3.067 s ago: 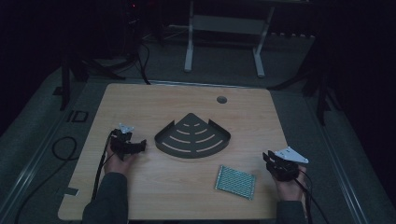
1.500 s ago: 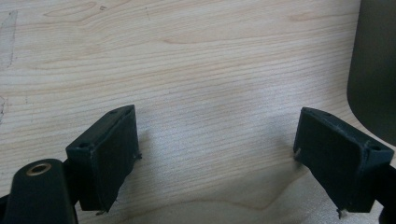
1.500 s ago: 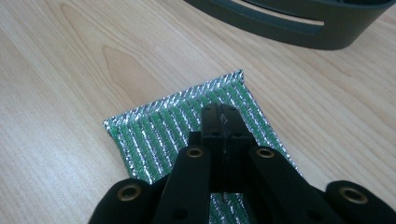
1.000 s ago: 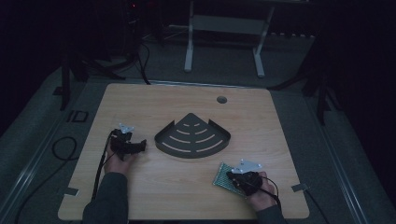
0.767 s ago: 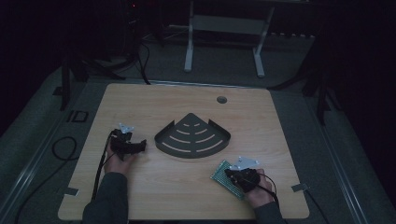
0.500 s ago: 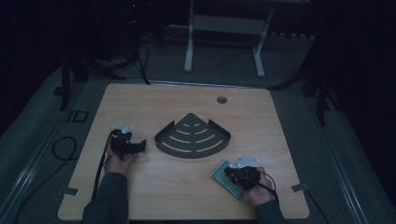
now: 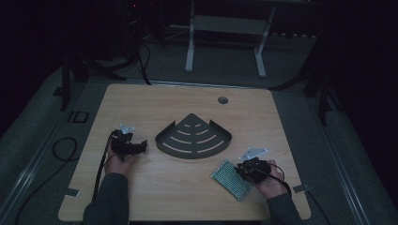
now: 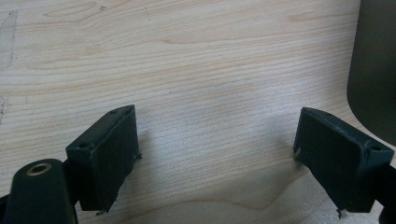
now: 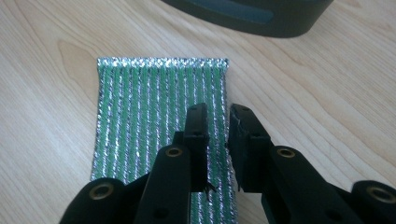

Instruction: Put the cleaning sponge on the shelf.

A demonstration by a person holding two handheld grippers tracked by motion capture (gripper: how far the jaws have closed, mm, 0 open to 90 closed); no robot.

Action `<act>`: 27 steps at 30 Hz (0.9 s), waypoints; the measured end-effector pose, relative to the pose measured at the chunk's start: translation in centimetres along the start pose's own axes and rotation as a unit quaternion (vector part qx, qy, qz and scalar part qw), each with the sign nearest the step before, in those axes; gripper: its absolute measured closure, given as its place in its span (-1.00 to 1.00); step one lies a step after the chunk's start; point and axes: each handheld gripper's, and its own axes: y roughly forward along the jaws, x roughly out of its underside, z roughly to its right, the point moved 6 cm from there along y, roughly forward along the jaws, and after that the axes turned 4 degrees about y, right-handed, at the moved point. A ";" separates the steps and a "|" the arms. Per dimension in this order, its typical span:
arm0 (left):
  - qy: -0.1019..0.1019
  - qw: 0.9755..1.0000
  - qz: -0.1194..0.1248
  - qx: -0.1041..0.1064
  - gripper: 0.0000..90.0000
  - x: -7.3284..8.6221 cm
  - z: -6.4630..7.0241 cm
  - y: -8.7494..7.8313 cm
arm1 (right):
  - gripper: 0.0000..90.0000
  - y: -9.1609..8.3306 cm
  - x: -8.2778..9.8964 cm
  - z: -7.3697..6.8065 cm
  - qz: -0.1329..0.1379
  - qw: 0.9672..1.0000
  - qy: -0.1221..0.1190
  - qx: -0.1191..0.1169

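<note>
The left gripper (image 7: 141, 146) sits low on the wooden table (image 7: 141, 108), with a hand (image 7: 117, 161) behind it and a black cable (image 7: 100, 166) running back toward the person. Its two black jaws are wide apart with nothing but bare wood between them. Just past its tips, a little to its right, lies a dark tray (image 7: 194, 138) shaped like a slice of pie, with a low rim and curved slots cut in its flat floor. In the left gripper view the jaws look like thick black blocks, the wood grain shows as thin wavy lines, and the smooth dark side of the tray (image 8: 373, 70) rises at the right edge. Beyond the tray, a small round hole (image 7: 223, 100) is set in the table top. The right gripper (image 7: 240, 169) is held in the other hand (image 7: 270, 183) and rests on the right edge of a flat green mat (image 7: 228, 179). The high view is too dim to show the jaws there. The right gripper view shows them nearly together, one on each side of the mat (image 9: 154, 112) edge, pinching it. That view also shows the mat is a rectangle, woven in green and shiny silver stripes, lying flat on the wood. Ahead of the mat, the curved dark wall of the tray (image 9: 261, 14) stands close, not touching it.
</note>
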 end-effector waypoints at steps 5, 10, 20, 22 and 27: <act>0.000 1.000 0.000 0.000 -0.68 0.0 0.0 0.0 | 0.74 0.3 0.1 0.3 -0.015 1.000 0.001 -0.015; 0.000 1.000 0.000 0.000 -0.68 0.0 0.0 0.0 | 0.74 0.5 0.1 0.7 -0.033 0.999 -0.002 -0.023; 0.000 1.000 0.000 0.000 -0.68 0.0 0.0 0.0 | 0.74 0.6 0.2 1.7 -0.065 0.997 0.003 -0.044; 0.000 1.000 0.000 0.000 -0.68 0.0 0.0 0.0 | 0.73 0.6 0.2 1.6 -0.070 0.996 0.001 -0.048; 0.000 1.000 0.000 0.000 -0.68 0.0 0.0 0.0 | 0.72 0.8 0.1 1.6 -0.081 0.995 -0.004 -0.055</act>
